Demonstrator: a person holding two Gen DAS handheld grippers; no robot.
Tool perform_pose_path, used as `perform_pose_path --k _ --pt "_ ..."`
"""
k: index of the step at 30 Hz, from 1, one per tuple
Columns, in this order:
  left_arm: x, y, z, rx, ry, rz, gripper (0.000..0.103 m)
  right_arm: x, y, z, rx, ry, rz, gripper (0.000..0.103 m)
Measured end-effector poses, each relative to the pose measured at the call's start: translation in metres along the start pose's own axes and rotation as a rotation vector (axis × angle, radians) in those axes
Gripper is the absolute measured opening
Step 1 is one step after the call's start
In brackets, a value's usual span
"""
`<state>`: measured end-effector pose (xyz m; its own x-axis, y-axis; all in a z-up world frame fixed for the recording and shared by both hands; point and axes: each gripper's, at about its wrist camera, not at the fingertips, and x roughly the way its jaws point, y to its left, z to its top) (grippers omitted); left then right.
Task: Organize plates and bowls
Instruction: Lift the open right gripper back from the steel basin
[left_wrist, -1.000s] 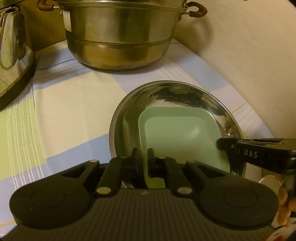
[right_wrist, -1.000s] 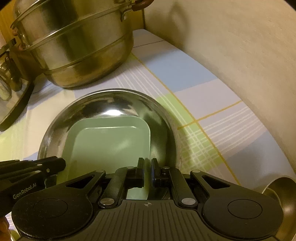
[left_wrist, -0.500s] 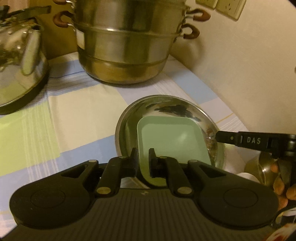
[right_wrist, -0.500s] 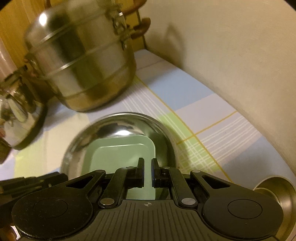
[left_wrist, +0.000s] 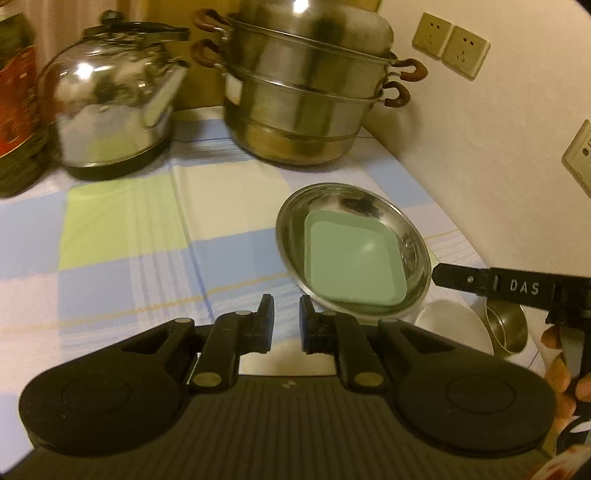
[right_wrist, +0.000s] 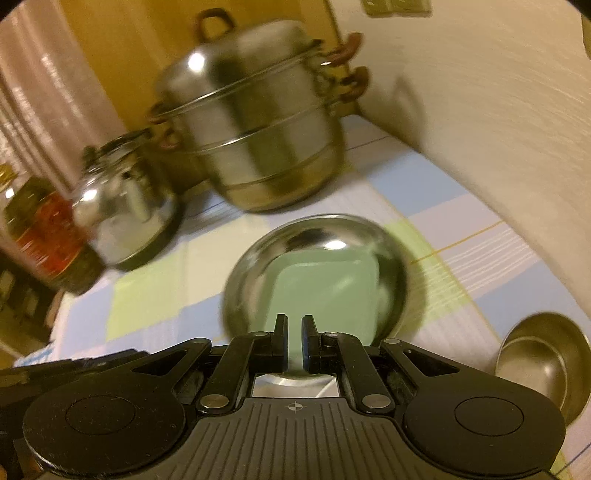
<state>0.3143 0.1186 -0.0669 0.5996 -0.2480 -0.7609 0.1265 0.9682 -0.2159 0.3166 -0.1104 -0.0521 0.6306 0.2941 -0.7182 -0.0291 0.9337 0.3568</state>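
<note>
A square pale-green plate (left_wrist: 352, 264) lies inside a round steel bowl (left_wrist: 291, 221) on the checked tablecloth; both also show in the right wrist view, the plate (right_wrist: 325, 284) inside the bowl (right_wrist: 243, 273). My left gripper (left_wrist: 286, 314) is shut or nearly shut, holds nothing, and hangs just left of the bowl's near rim. My right gripper (right_wrist: 294, 334) is shut with a narrow gap, empty, above the bowl's near rim; its finger (left_wrist: 461, 278) shows at the right of the left view.
A stacked steel steamer pot (left_wrist: 310, 92) and a steel kettle (left_wrist: 107, 110) stand at the back. An oil bottle (left_wrist: 18, 110) is far left. A small steel bowl (right_wrist: 543, 362) and a white bowl (left_wrist: 450, 325) sit near right. The wall (left_wrist: 498, 166) runs along the right.
Both grippers have pulled back and up from the steel bowl; it now looks smaller and farther. The green plate stays inside the bowl.
</note>
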Motion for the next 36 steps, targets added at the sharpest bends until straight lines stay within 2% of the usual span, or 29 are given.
perform_pose_path --k 11,20,25,27,29,36 --pt "-0.067 -0.004 -0.065 -0.056 0.002 0.071 0.015 -0.046 0.025 -0.055 -0.086 0.052 0.115 0.006" --pt "-0.111 -0.016 -0.111 -0.096 -0.009 0.131 0.015 -0.08 0.038 -0.097 -0.178 0.079 0.168 0.007" --pt "-0.129 -0.027 -0.128 -0.101 -0.025 0.163 0.017 -0.096 0.039 -0.119 -0.212 0.105 0.198 0.015" --pt "-0.135 -0.03 -0.135 -0.107 -0.028 0.169 0.018 -0.1 0.04 -0.127 -0.225 0.116 0.206 0.027" --pt "-0.142 -0.036 -0.143 -0.107 -0.032 0.178 0.018 -0.106 0.04 -0.134 -0.234 0.119 0.214 0.032" --pt "-0.159 -0.05 -0.163 -0.114 -0.042 0.209 0.02 -0.122 0.04 -0.149 -0.266 0.127 0.227 0.037"
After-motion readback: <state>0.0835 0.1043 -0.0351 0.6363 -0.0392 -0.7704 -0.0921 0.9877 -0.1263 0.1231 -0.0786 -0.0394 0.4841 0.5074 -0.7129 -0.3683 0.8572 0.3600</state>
